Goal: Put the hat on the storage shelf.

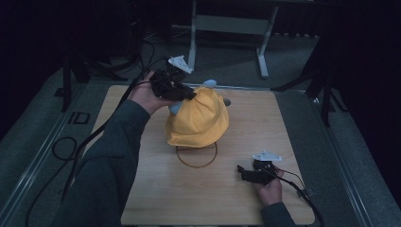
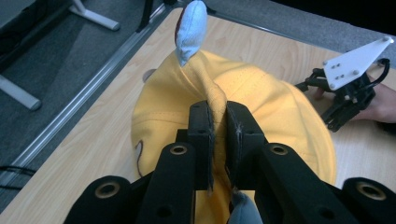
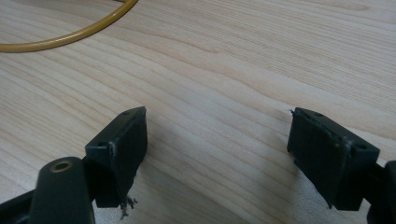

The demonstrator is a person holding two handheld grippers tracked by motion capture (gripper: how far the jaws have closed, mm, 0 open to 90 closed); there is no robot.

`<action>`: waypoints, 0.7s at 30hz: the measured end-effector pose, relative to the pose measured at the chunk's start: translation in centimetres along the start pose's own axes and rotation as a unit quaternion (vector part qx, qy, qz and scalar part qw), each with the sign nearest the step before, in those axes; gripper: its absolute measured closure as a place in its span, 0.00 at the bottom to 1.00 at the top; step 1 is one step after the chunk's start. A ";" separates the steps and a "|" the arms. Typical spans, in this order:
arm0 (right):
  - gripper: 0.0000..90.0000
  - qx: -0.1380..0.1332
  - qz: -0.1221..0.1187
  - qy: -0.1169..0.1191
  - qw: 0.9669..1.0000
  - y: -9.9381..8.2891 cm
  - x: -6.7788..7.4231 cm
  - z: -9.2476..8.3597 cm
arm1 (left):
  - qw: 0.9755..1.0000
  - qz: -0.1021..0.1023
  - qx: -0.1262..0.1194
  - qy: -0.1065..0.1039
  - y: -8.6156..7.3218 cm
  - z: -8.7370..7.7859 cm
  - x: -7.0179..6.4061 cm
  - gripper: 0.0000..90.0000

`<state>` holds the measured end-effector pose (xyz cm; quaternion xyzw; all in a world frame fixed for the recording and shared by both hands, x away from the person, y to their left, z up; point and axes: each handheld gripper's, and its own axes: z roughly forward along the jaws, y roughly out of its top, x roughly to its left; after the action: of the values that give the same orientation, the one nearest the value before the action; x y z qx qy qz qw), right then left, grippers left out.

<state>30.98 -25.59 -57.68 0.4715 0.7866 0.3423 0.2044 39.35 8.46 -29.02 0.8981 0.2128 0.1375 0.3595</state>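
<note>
Left gripper pinching yellow hat, forearm outstretched

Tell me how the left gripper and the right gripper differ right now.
The left gripper is shut, pinching a fold of the yellow hat; the right gripper is open and holds nothing. In the high view the left one is at the hat, the right one low over bare table. Both have black jaws and a pale top plate.

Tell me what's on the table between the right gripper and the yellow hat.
A thin yellow ring lies flat just below the yellow hat; from it to the right gripper is bare wood, seen in the high view.
</note>
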 end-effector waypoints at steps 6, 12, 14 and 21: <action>0.22 0.000 0.000 0.000 1.000 0.0 0.0 0.0 | 1.000 0.007 0.000 -0.012 0.3 0.8 -0.6 0.89; 0.22 0.000 0.000 0.000 1.000 0.0 0.0 0.0 | 1.000 0.009 0.008 -0.020 0.3 1.3 -1.0 0.87; 0.22 0.000 0.000 0.000 1.000 0.0 0.0 0.0 | 1.000 0.010 0.014 -0.022 0.2 1.4 -1.0 0.81; 0.22 0.000 0.000 0.000 1.000 0.0 0.0 0.0 | 1.000 -0.027 0.002 -0.001 0.0 1.0 -0.5 0.41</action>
<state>30.98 -25.58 -57.68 0.4719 0.7864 0.3422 0.2045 39.30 7.69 -29.77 0.8927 0.2372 0.1267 0.3617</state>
